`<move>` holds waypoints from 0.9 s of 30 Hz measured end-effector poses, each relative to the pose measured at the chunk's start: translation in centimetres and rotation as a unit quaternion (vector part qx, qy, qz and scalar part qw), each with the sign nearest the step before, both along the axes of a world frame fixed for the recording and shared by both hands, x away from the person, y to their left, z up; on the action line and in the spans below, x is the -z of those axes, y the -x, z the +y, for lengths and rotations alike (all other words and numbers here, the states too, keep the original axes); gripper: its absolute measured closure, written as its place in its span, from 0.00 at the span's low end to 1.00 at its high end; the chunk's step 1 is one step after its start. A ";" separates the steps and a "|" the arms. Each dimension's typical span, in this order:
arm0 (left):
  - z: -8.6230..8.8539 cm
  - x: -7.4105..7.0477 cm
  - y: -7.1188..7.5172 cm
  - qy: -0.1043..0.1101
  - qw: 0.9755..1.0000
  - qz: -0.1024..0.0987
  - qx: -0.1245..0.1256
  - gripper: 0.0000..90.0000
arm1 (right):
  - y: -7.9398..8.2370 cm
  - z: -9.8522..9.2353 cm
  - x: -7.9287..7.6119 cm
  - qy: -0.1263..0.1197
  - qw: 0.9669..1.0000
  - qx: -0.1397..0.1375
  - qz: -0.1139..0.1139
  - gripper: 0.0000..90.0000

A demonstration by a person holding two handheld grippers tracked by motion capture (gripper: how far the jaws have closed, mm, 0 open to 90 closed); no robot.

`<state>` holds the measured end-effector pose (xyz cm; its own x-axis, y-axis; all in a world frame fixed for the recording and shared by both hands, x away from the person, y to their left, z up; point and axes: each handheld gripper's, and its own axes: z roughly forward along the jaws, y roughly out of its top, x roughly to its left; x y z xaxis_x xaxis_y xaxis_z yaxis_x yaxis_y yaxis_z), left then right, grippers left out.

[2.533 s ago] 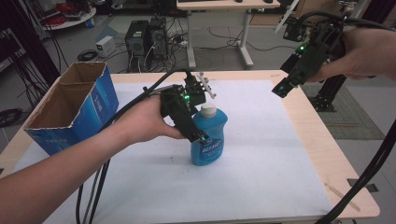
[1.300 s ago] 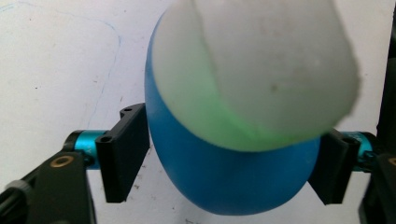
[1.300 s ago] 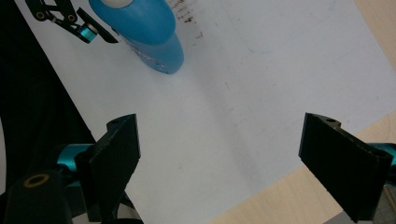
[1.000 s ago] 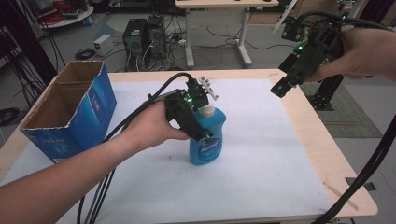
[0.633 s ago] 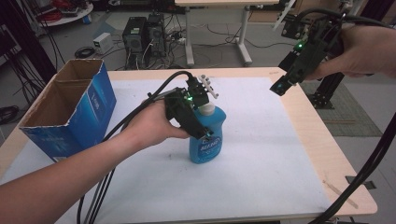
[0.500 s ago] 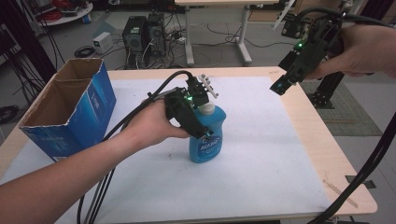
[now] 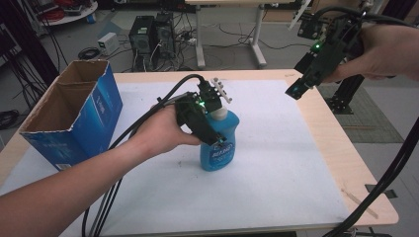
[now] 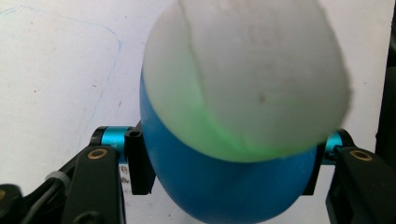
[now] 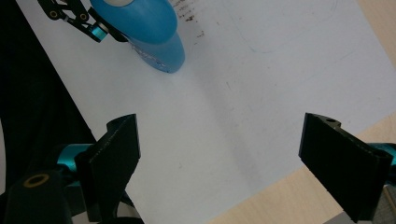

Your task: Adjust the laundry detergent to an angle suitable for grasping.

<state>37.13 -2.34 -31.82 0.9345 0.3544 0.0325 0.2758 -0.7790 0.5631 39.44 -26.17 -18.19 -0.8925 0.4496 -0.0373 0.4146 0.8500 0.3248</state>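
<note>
A blue dish-soap bottle (image 7: pixel 217 155) with a white cap (image 8: pixel 252 74) stands upright on the white mat. My left gripper (image 7: pixel 216 134) reaches it from the left and above. Its jaws have just been closing, and its pads (image 8: pixel 139 161) now press on both sides of the bottle's blue body (image 8: pixel 224 196). My right gripper (image 7: pixel 295 89) hangs in the air over the table's far right side, tilted down toward the mat. Its jaws (image 9: pixel 233 158) stand wide open with nothing between them. The bottle (image 9: pixel 149 32) and the left gripper (image 9: pixel 88 23) lie far ahead of them.
An open blue cardboard box (image 7: pixel 74 118) stands at the table's left. The white mat (image 7: pixel 276 168) covers most of the wooden table (image 7: pixel 346 163). A thin wooden stick (image 7: pixel 359 200) lies near the front right corner. Black cables trail from both grippers.
Since the oldest frame the left gripper has edged slightly right against the bottle. The bottle still stands in the same spot and the right gripper hangs where it was.
</note>
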 end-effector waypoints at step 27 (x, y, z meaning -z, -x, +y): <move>3.6 -2.8 -0.6 0.048 0.994 -0.016 0.093 0.48 | 0.2 -0.1 0.1 -0.005 1.000 0.003 -0.003 0.13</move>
